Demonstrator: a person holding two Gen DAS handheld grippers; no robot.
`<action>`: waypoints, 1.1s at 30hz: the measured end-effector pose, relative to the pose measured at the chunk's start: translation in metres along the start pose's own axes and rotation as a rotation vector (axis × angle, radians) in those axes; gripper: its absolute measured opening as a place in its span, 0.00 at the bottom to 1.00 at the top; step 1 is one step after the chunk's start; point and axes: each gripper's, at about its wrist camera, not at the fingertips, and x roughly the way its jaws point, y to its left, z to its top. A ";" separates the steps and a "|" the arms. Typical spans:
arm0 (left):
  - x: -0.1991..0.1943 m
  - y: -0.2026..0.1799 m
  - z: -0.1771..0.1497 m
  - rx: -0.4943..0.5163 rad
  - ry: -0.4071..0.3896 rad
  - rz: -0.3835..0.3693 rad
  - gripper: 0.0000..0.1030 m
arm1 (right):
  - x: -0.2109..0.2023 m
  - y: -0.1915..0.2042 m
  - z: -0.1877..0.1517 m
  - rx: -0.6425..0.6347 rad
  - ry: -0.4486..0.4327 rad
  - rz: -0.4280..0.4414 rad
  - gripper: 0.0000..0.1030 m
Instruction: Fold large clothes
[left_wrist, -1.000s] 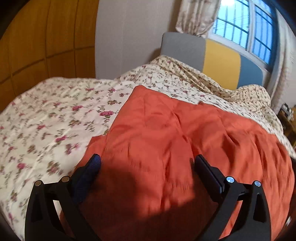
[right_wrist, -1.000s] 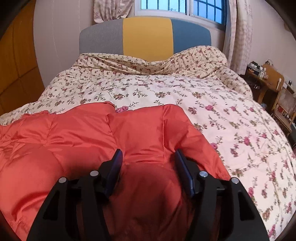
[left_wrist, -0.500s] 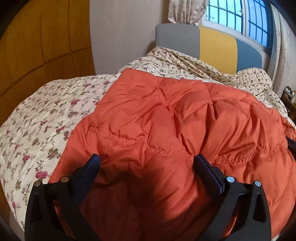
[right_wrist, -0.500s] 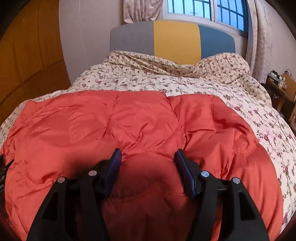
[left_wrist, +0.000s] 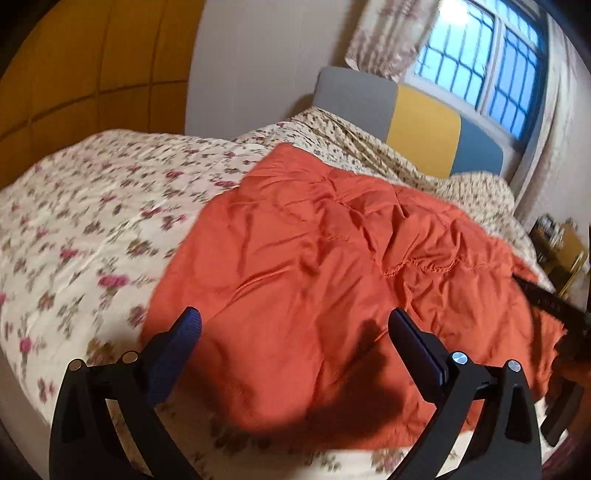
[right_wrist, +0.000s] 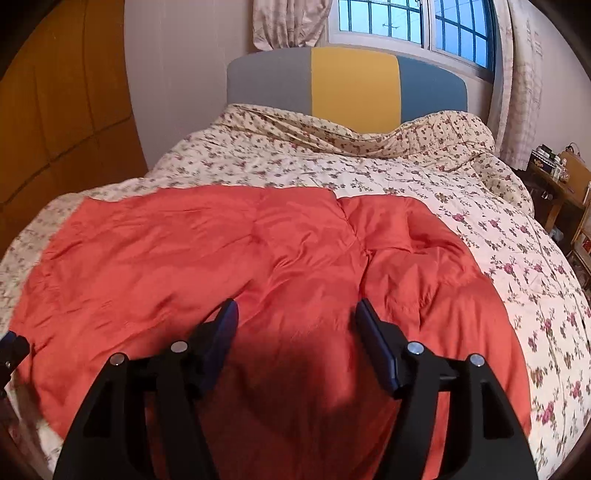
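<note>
A bed (right_wrist: 480, 192) is carrying everything here, and a cream quilt with a rose print (right_wrist: 424, 184) is covering it from the foot up to the headboard (right_wrist: 347, 85), which is showing grey, yellow and blue panels. The quilt is bunching into loose folds just below that headboard. An orange padded garment (right_wrist: 229, 258) is lying spread directly on the quilt across the near end of the bed (left_wrist: 74, 221), its surface rumpling along stitched seams, with flowered cloth showing on both sides of it.
</note>
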 end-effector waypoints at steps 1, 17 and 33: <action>-0.005 0.005 -0.002 -0.030 -0.006 -0.012 0.97 | -0.006 0.003 -0.003 -0.002 -0.002 0.002 0.64; -0.026 0.024 -0.040 -0.183 0.053 -0.165 0.72 | -0.070 0.003 -0.074 0.104 0.047 0.197 0.17; 0.005 0.038 -0.038 -0.367 0.035 -0.255 0.71 | -0.026 0.038 -0.095 -0.042 0.138 0.172 0.09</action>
